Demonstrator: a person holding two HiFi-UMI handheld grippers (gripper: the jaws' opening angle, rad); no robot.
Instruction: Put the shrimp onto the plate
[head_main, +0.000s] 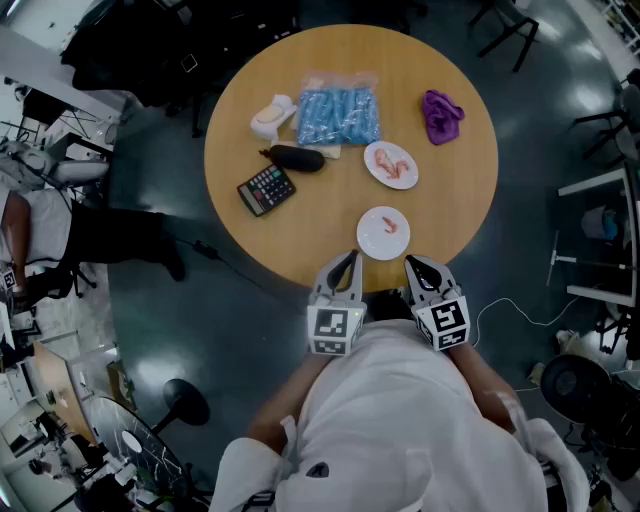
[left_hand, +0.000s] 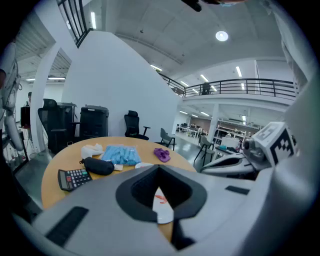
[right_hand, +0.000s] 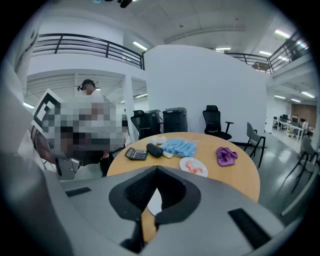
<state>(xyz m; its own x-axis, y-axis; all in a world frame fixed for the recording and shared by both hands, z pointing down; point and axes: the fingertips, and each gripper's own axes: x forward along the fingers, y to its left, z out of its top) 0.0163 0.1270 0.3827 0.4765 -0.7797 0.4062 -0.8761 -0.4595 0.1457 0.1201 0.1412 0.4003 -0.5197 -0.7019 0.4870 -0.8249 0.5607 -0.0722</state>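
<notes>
Tightly clenched and empty, left gripper and right gripper flank a smooth round plate at the wooden table edge

A round wood table stands on a dark, glossy floor. Behind it rise a white wall, black office chairs and a railed balcony (ceiling lights glare above).

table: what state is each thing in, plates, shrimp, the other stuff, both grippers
near plate: holds one shrimp
far plate: holds more shrimp
blue bag: lying flat
purple cloth: crumpled
calculator: face up
left gripper: shut, empty, at the table's near edge
right gripper: shut, empty, at the table's near edge
</notes>
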